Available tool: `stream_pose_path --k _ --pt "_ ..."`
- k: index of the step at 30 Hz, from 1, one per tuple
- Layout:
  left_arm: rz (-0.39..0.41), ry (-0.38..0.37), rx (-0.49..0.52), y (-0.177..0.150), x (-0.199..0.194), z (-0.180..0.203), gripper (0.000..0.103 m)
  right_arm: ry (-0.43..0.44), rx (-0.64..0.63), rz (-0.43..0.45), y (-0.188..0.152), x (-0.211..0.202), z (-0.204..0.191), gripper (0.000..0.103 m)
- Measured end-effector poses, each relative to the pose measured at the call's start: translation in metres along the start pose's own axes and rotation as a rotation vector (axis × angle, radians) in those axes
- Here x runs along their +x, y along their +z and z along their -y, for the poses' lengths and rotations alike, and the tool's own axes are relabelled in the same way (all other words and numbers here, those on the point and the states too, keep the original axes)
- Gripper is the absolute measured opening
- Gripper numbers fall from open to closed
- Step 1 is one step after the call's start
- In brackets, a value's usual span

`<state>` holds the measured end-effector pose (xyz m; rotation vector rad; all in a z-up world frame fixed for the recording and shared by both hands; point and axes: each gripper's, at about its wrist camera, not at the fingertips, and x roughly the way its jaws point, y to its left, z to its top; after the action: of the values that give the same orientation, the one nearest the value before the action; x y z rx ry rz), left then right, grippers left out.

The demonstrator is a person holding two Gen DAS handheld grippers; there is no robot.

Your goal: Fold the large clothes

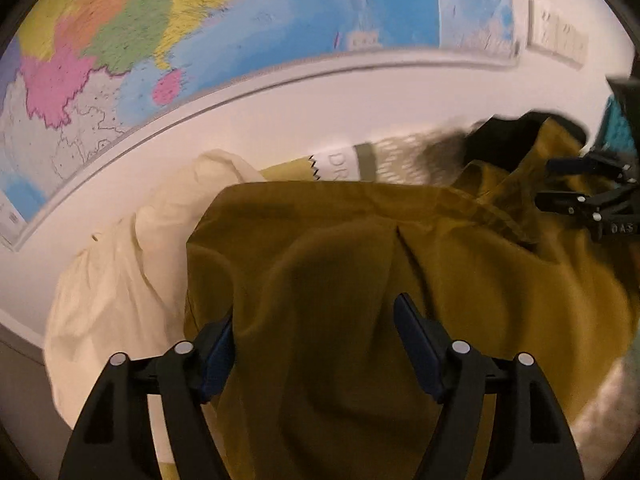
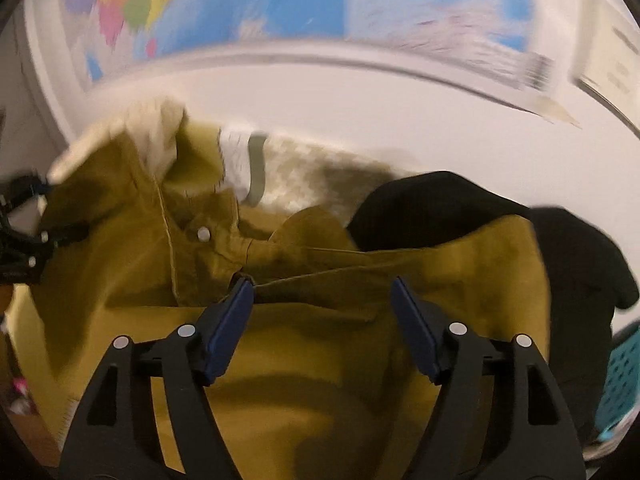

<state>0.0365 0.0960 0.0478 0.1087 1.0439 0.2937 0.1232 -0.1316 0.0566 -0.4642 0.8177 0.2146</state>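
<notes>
Your left gripper (image 1: 316,344) sits at the bottom centre of its view with both blue-padded fingers spread apart, the mustard shirt (image 1: 360,272) draped between them and over the left finger's tip; nothing is pinched there. Your right gripper (image 2: 322,320) is likewise spread wide at the bottom of its own view, its left fingertip touching a folded seam of the same shirt, the fabric lying loose in the gap.

That shirt fills the lower middle of both frames. Its top edge runs as a fairly straight hem across the centre of the left view, and its collar and one pale button (image 2: 203,234) sit left of centre in the right view. Open white tabletop (image 1: 248,136) lies beyond that hem, up to the wall.

Counting cloth, you have four pieces: the mustard shirt, one cream garment (image 1: 120,280) crumpled just beside its left edge, one black garment (image 2: 460,208) bunched against its right side, and one pale patterned piece (image 1: 400,160) behind, too blurred to name surely. One teal perforated basket (image 2: 620,380) shows at the lower right edge.

The shirt looks like thin woven cotton, softly creased; the cream piece is rumpled and matte. One coloured wall map (image 1: 180,20) fills the upper left.
</notes>
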Motion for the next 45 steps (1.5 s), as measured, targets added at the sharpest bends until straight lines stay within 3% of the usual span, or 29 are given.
stream_pose_path --k 4,5,6,8,11,14,16,17,18,20,23,26,30,35,36,37,38,43,45 --pt "0.003 0.009 -0.042 0.001 0.009 -0.011 0.045 -0.056 -0.083 -0.086 -0.001 0.031 -0.015 0.065" --pt "0.008 -0.007 -0.062 0.000 0.008 -0.017 0.038 -0.064 -0.092 -0.083 -0.002 0.033 -0.015 0.042" --pt "0.011 -0.014 -0.074 0.000 0.008 -0.019 0.033 -0.076 -0.094 -0.078 -0.002 0.030 -0.012 0.008" --pt "0.021 -0.021 -0.097 -0.001 0.005 -0.024 0.026 -0.034 -0.064 -0.064 -0.002 0.022 -0.005 0.001" --pt "0.044 -0.029 -0.142 -0.004 -0.006 -0.032 0.013 -0.010 -0.006 0.037 0.007 -0.009 0.008 0.001" --pt "0.056 -0.066 -0.199 -0.004 -0.011 -0.045 0.012 0.060 0.088 0.133 0.020 -0.038 0.025 0.001" --pt "0.050 -0.055 -0.211 -0.005 -0.011 -0.049 0.012 0.109 0.088 0.119 0.024 -0.039 0.022 0.017" --pt "0.049 -0.053 -0.209 -0.005 -0.009 -0.047 0.012 0.110 0.064 0.088 0.024 -0.034 0.015 0.050" --pt "0.050 -0.050 -0.215 -0.006 -0.009 -0.048 0.012 0.055 0.014 0.063 0.023 -0.027 0.003 0.061" --pt "0.062 -0.040 -0.207 -0.007 -0.012 -0.045 0.012 0.008 -0.063 0.010 0.021 -0.009 -0.015 0.059" --pt "0.072 -0.025 -0.201 -0.006 -0.014 -0.040 0.012 -0.066 -0.106 -0.079 0.015 0.025 -0.032 0.082" --pt "0.083 -0.025 -0.193 -0.008 -0.015 -0.039 0.012 -0.091 -0.113 -0.084 0.011 0.037 -0.031 0.084" --pt "0.103 -0.032 -0.189 -0.013 -0.018 -0.042 0.012 0.005 -0.005 -0.062 0.016 0.022 -0.011 0.071" --pt "0.110 -0.044 -0.189 -0.014 -0.016 -0.042 0.012 -0.068 -0.068 -0.090 0.011 0.033 -0.015 0.064" --pt "0.107 -0.041 -0.187 -0.014 -0.015 -0.041 0.012 -0.121 -0.121 -0.080 0.009 0.034 -0.023 0.048" --pt "0.105 -0.037 -0.185 -0.013 -0.014 -0.039 0.012 -0.139 -0.140 -0.076 0.007 0.035 -0.024 0.014" --pt "0.105 -0.035 -0.185 -0.013 -0.014 -0.039 0.013 -0.131 -0.123 -0.071 0.009 0.033 -0.022 0.003" --pt "0.113 -0.064 -0.207 -0.013 -0.015 -0.042 0.023 -0.126 -0.025 0.075 0.020 -0.005 -0.003 0.003" --pt "0.111 -0.054 -0.187 -0.013 -0.012 -0.037 0.033 -0.112 0.003 0.122 0.025 -0.014 0.002 0.003"
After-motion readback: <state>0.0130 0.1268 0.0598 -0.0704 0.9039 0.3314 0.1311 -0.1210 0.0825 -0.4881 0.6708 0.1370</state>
